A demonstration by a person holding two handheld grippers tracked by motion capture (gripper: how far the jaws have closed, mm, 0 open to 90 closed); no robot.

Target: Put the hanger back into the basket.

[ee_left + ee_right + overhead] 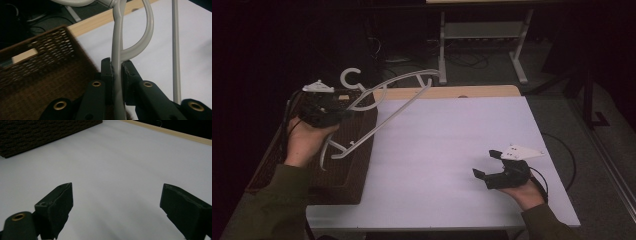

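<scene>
A grey plastic clothes hanger is lifted over the left side of the table, its hook pointing up and away. My left gripper is shut on it. In the left gripper view the hanger's grey bar runs up between the two black jaws, which press on it from both sides. My right gripper rests low near the table's right front, jaws wide apart. The right gripper view has only white tabletop between them.
A dark brown woven basket stands at the table's left edge, under the hanger and my left hand. The white tabletop has a wooden strip along its far edge. A metal frame stands on the floor beyond.
</scene>
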